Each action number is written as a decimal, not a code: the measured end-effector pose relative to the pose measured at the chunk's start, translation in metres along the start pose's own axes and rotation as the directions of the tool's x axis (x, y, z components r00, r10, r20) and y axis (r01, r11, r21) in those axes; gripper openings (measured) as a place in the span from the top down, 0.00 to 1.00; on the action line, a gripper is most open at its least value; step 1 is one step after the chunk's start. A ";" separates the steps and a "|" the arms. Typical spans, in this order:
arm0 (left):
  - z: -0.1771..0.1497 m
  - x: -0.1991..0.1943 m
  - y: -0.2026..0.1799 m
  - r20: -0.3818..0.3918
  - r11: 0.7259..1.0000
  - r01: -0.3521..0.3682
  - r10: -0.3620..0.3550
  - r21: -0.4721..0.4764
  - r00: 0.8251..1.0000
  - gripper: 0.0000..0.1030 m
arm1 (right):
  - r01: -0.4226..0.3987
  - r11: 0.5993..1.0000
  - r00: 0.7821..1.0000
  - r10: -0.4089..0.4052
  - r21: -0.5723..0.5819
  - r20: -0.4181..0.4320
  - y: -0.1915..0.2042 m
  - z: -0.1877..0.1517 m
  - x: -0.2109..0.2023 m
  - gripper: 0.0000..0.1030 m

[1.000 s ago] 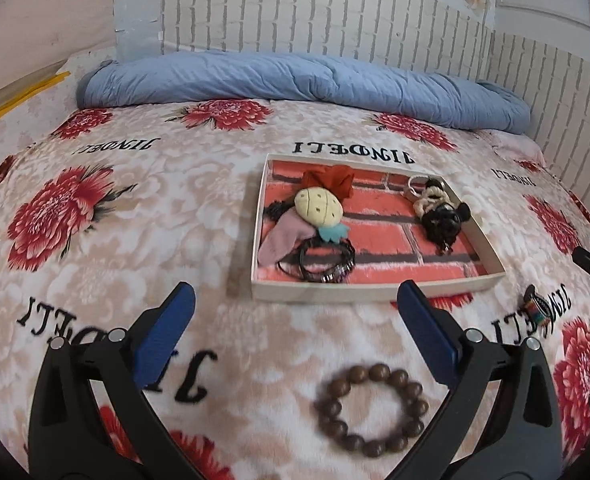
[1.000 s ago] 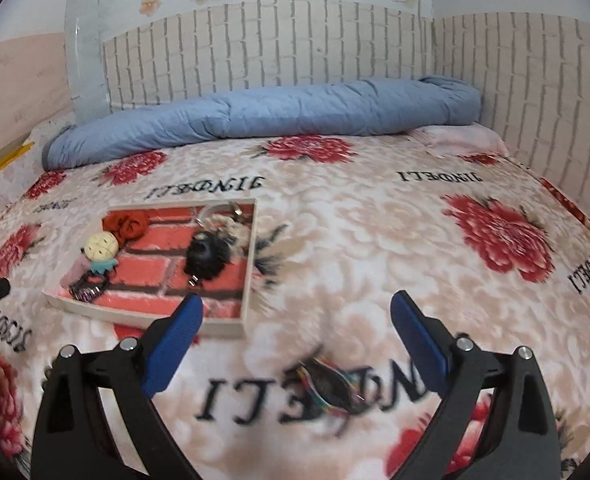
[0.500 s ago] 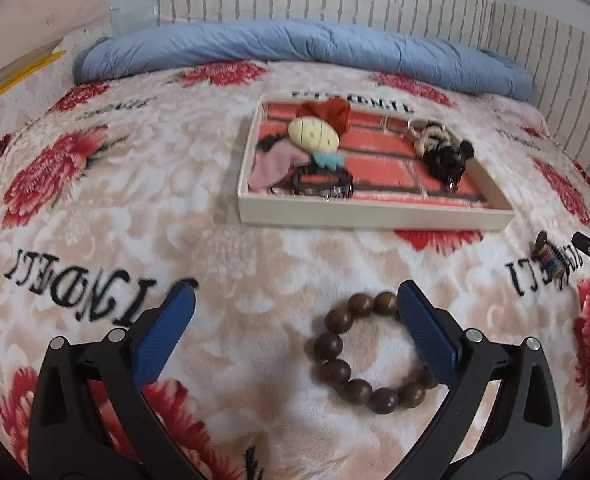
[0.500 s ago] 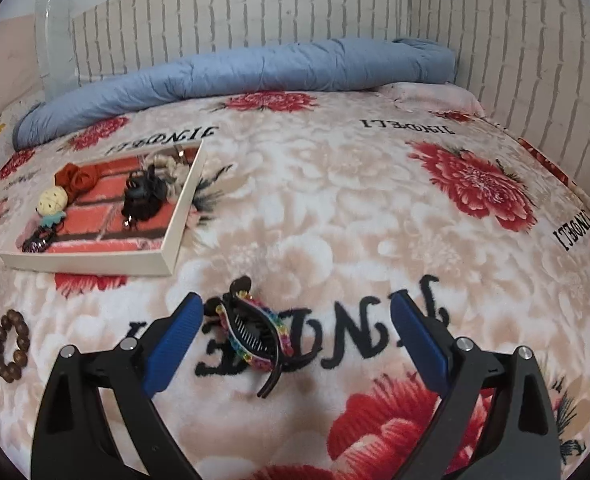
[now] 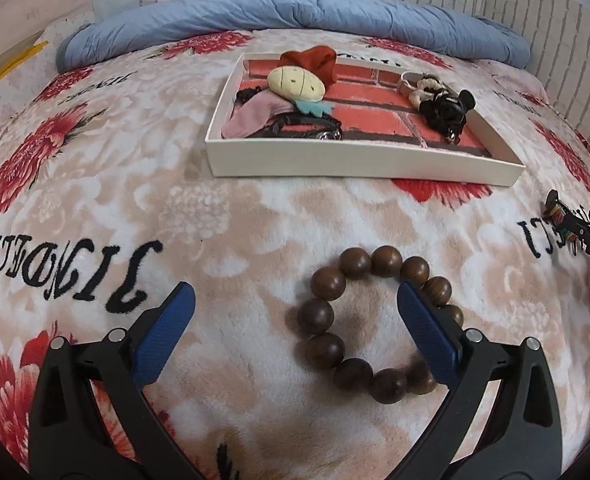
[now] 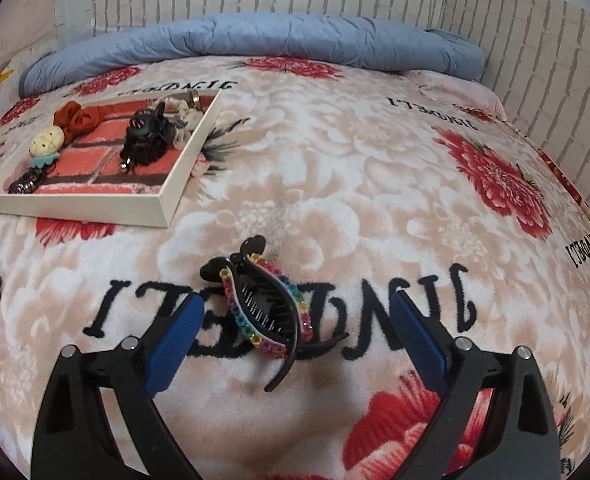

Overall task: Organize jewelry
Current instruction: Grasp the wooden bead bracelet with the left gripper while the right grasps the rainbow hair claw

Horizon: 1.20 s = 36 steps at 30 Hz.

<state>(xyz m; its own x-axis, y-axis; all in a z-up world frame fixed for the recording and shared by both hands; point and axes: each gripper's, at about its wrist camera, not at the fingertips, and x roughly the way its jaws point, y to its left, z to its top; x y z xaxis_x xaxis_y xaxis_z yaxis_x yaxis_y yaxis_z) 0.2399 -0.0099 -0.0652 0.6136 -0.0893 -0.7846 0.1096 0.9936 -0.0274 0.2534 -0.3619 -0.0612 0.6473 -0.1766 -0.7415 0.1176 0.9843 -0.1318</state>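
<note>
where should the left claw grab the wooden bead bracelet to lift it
Grip one side of the wooden bead bracelet across the strand, coming down from above. It lies flat on the blanket as an open ring, so one finger can go into the bare middle and the other outside. The left claw is open, with its right finger already over the ring's right side, the likeliest spot to pinch.

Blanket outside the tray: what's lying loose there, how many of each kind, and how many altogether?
wooden bead bracelet: 1
rainbow hair claw: 1
Total: 2, both lying clear of the tray.
</note>
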 end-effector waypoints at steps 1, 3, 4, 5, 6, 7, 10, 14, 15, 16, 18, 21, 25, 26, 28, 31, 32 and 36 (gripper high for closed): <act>0.000 0.001 -0.001 -0.004 1.000 0.001 -0.001 0.003 1.000 0.06 | 0.002 1.000 1.000 -0.002 -0.004 -0.003 0.001 0.000 0.002 0.14; -0.001 0.003 -0.002 -0.008 1.000 -0.001 0.001 0.011 1.000 0.06 | -0.002 1.000 1.000 0.001 -0.015 -0.018 0.003 0.001 0.006 0.19; -0.001 0.004 -0.003 -0.011 1.000 0.000 0.000 0.013 1.000 0.07 | -0.003 1.000 1.000 0.002 -0.017 -0.023 0.004 0.001 0.008 0.20; -0.001 0.004 -0.003 -0.013 1.000 0.004 -0.004 0.015 1.000 0.09 | -0.003 1.000 1.000 0.003 -0.020 -0.028 0.004 0.001 0.010 0.20; -0.001 0.005 -0.003 -0.018 1.000 0.009 -0.009 0.016 1.000 0.11 | -0.003 1.000 0.999 0.002 -0.024 -0.033 0.005 0.001 0.011 0.22; -0.002 0.006 -0.004 -0.023 1.000 0.013 -0.012 0.017 1.000 0.14 | -0.005 1.000 0.999 0.003 -0.028 -0.039 0.006 0.000 0.013 0.25; -0.002 0.011 -0.003 -0.041 1.000 0.016 -0.015 0.012 0.999 0.15 | -0.011 0.999 0.999 0.010 -0.033 -0.047 0.008 0.000 0.016 0.31; -0.003 0.013 -0.003 -0.043 1.000 0.018 -0.017 0.010 0.999 0.15 | -0.012 0.999 0.999 0.010 -0.034 -0.052 0.009 0.000 0.017 0.33; -0.003 0.014 -0.003 -0.043 1.000 0.017 -0.016 0.011 0.999 0.15 | -0.013 0.999 0.999 0.011 -0.036 -0.053 0.009 0.000 0.018 0.34; -0.003 0.014 -0.003 -0.044 1.000 0.014 -0.014 0.012 0.999 0.15 | -0.014 0.999 0.999 0.012 -0.038 -0.053 0.009 0.000 0.018 0.35; -0.003 0.014 -0.004 -0.042 1.000 0.011 -0.011 0.014 0.999 0.17 | -0.014 0.999 0.999 0.011 -0.041 -0.052 0.010 0.000 0.018 0.36; -0.003 0.014 -0.004 -0.043 1.000 0.008 -0.007 0.012 0.999 0.19 | -0.016 0.999 0.998 0.014 -0.038 -0.054 0.010 0.000 0.018 0.39; -0.003 0.014 -0.004 -0.041 1.000 0.003 -0.002 0.014 0.999 0.23 | -0.024 0.999 0.998 0.022 -0.034 -0.055 0.010 0.001 0.017 0.44; -0.003 0.013 -0.003 -0.041 1.000 0.002 -0.001 0.015 0.999 0.24 | -0.029 0.999 0.998 0.027 -0.034 -0.056 0.011 0.001 0.017 0.45; -0.003 0.013 -0.003 -0.039 1.000 -0.003 0.004 0.014 0.999 0.27 | -0.034 0.999 0.998 0.032 -0.035 -0.057 0.011 0.001 0.018 0.48; -0.003 0.013 -0.002 -0.038 1.000 -0.006 0.006 0.013 0.999 0.29 | -0.045 0.998 0.997 0.043 -0.035 -0.058 0.011 0.002 0.017 0.52; -0.003 0.013 -0.002 -0.038 1.000 -0.006 0.007 0.014 0.999 0.29 | -0.047 0.998 0.997 0.045 -0.035 -0.058 0.011 0.001 0.017 0.53; -0.003 0.012 -0.003 -0.035 1.000 -0.014 0.014 0.019 0.999 0.31 | -0.056 0.998 0.997 0.054 -0.033 -0.060 0.010 0.002 0.017 0.57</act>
<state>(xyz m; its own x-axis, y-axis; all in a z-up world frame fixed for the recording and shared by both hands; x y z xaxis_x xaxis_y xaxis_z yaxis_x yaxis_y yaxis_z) 0.2443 -0.0138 -0.0767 0.5871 -0.0726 -0.8062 0.1163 0.9932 -0.0048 0.2668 -0.3548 -0.0744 0.6066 -0.1233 -0.7854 0.0566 0.9921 -0.1120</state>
